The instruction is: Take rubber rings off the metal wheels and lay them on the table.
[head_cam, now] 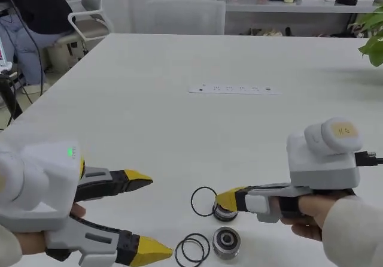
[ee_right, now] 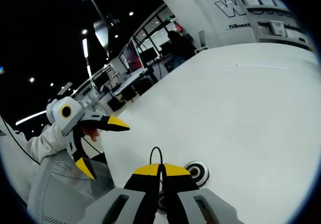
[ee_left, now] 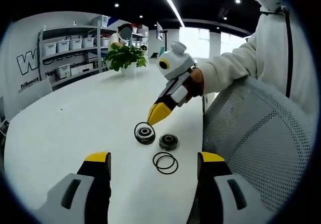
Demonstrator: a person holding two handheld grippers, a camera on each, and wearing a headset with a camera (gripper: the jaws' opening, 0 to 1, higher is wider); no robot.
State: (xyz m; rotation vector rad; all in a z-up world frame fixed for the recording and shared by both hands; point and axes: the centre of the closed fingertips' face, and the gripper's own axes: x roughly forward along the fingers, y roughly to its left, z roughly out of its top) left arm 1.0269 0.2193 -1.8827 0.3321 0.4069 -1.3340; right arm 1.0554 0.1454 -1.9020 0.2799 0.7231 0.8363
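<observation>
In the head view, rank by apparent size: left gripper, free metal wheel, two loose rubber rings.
1. left gripper, nearest the camera.
2. two loose rubber rings and free metal wheel: look about alike.

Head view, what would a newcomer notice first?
The right hand-held gripper, low in the middle, is shut on a black rubber ring right by a metal wheel. The left hand-held gripper hangs wide open at lower left, with two loose rings and a second wheel lying between them.
</observation>
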